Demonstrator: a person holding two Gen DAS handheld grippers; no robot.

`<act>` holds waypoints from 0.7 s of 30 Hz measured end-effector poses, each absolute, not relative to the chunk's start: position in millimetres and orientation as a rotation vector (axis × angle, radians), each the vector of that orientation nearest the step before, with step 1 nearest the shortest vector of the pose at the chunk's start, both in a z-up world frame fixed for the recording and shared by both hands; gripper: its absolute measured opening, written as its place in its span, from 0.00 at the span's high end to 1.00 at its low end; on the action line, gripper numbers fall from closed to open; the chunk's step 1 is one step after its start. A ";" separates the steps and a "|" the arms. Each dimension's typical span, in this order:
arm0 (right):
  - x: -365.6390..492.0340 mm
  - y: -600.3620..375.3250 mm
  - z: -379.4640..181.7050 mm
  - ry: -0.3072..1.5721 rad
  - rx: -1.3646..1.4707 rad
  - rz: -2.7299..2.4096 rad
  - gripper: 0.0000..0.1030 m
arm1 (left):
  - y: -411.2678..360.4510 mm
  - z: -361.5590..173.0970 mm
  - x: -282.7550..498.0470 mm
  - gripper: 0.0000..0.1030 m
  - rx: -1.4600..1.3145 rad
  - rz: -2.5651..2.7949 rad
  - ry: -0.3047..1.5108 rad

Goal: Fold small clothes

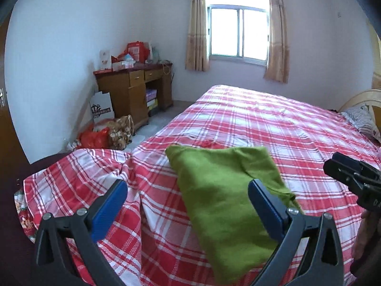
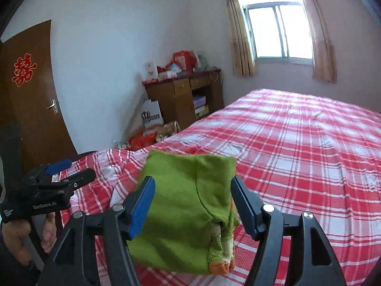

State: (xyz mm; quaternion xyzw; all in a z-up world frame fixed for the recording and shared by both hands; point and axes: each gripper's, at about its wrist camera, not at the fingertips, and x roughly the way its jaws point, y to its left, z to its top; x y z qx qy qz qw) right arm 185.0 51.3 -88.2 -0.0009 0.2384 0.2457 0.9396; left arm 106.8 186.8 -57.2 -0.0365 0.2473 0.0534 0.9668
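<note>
A green folded garment (image 1: 214, 190) lies flat on the red plaid bed sheet (image 1: 297, 138) near the bed's front edge. In the right wrist view the garment (image 2: 181, 214) shows an orange cuff and pale knitted layers at its near right corner. My left gripper (image 1: 188, 186) hovers open above it, blue pads wide apart with nothing gripped. My right gripper (image 2: 193, 181) is open too, its pads standing on either side of the garment without pressing it. Each gripper shows in the other's view: the right gripper (image 1: 343, 169) at the right edge, the left gripper (image 2: 71, 170) at the left, held by a hand (image 2: 19, 238).
The plaid bed (image 2: 309, 143) stretches far and right, with a pillow (image 1: 362, 119) by the headboard. A wooden desk (image 1: 135, 93) with clutter stands in the far corner, bags (image 1: 104, 133) on the floor beside it. A brown door (image 2: 31, 95) is left, a curtained window (image 1: 238, 33) behind.
</note>
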 end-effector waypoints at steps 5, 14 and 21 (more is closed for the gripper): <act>172.1 51.6 -79.0 0.471 0.006 0.500 0.35 | 188.1 -48.2 99.4 0.00 -0.093 0.096 0.471; 160.7 52.4 -74.9 0.461 0.003 0.510 0.35 | 184.6 -44.1 94.0 0.00 -0.090 0.095 0.454; 159.2 50.6 -75.4 0.467 0.014 0.516 0.35 | 184.5 -43.9 93.0 0.00 -0.086 0.096 0.456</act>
